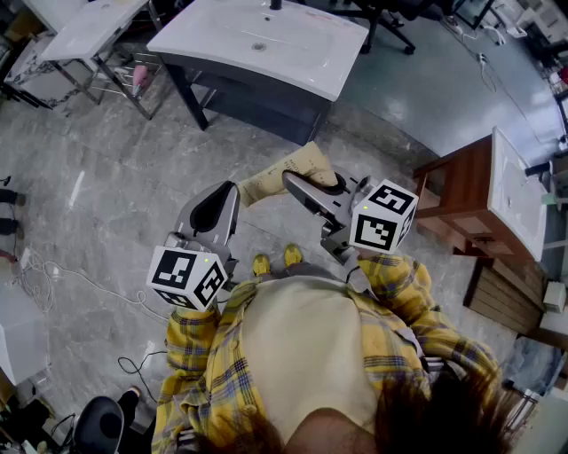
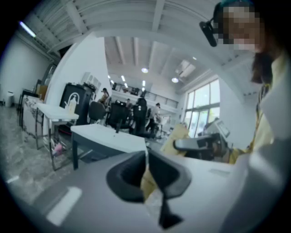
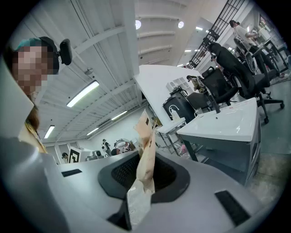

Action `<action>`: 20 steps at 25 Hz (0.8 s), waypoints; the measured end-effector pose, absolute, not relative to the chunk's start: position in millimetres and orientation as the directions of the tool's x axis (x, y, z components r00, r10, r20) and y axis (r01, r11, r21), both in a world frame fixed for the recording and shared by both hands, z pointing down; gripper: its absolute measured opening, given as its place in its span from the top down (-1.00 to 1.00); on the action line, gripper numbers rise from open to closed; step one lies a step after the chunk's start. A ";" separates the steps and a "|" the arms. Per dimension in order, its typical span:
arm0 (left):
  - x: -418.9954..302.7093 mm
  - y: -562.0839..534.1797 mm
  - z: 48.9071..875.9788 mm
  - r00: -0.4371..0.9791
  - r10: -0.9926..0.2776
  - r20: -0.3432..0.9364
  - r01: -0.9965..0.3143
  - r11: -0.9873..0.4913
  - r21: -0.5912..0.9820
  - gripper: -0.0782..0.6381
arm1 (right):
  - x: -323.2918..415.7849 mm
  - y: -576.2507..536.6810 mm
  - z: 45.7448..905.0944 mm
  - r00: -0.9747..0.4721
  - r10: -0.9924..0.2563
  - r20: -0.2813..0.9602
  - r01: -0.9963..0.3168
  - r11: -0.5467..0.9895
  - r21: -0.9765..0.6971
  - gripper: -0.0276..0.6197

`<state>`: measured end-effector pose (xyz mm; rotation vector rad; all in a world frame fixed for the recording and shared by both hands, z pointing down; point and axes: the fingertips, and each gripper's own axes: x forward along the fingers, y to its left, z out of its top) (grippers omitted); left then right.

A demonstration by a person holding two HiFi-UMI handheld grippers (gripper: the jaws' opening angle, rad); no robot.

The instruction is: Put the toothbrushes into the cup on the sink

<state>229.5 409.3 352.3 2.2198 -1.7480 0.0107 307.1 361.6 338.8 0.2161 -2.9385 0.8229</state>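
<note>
A tan paper package (image 1: 293, 170) hangs in the air in front of the person, held from both sides. My left gripper (image 1: 232, 189) is shut on its left end; in the left gripper view only a yellowish strip of it (image 2: 147, 178) shows between the closed pads. My right gripper (image 1: 294, 181) is shut on the right part, and in the right gripper view the package (image 3: 146, 152) sticks up out of the closed jaws. The white sink (image 1: 266, 43) on a dark frame stands further off, beyond both grippers. I see no cup and no bare toothbrush.
A white table (image 1: 89, 27) stands at the far left with a pink object (image 1: 139, 75) under it. A wooden cabinet with a white basin (image 1: 484, 199) is on the right. Cables (image 1: 53, 275) lie on the grey floor at the left. An office chair (image 1: 390, 22) stands behind the sink.
</note>
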 end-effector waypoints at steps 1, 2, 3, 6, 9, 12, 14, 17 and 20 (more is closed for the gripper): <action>229.5 409.6 352.3 0.256 -0.946 0.197 -0.948 -0.206 0.241 0.72 | 307.1 361.4 338.7 -0.987 -0.114 0.117 -0.159 0.845 -0.510 0.71; 229.5 410.0 352.5 0.258 -0.946 0.198 -0.948 -0.208 0.241 0.72 | 307.1 361.3 338.6 -0.986 -0.116 0.117 -0.160 0.845 -0.511 0.71; 229.8 410.3 352.9 0.259 -0.945 0.200 -0.948 -0.209 0.240 0.72 | 307.2 361.1 338.6 -0.986 -0.117 0.117 -0.161 0.844 -0.511 0.71; 232.0 411.1 355.9 0.267 -0.940 0.212 -0.947 -0.216 0.236 0.72 | 308.2 360.7 338.7 -0.986 -0.121 0.116 -0.164 0.843 -0.512 0.71; 236.1 411.8 360.1 0.275 -0.935 0.226 -0.948 -0.224 0.226 0.72 | 309.0 359.7 341.0 -0.984 -0.127 0.123 -0.172 0.855 -0.489 0.71; 241.7 412.3 365.7 0.280 -0.930 0.239 -0.948 -0.228 0.223 0.72 | 309.8 360.0 343.8 -0.981 -0.131 0.140 -0.182 0.863 -0.472 0.71; 244.0 412.0 366.9 0.281 -0.930 0.238 -0.946 -0.226 0.232 0.72 | 311.1 359.3 345.2 -0.982 -0.128 0.141 -0.180 0.860 -0.478 0.71; 245.0 410.5 366.8 0.279 -0.930 0.237 -0.945 -0.222 0.241 0.72 | 312.1 357.2 346.5 -0.983 -0.120 0.138 -0.174 0.850 -0.498 0.71; 249.9 405.3 367.9 0.280 -0.930 0.237 -0.944 -0.222 0.244 0.72 | 315.3 351.8 347.9 -0.984 -0.115 0.138 -0.170 0.848 -0.503 0.71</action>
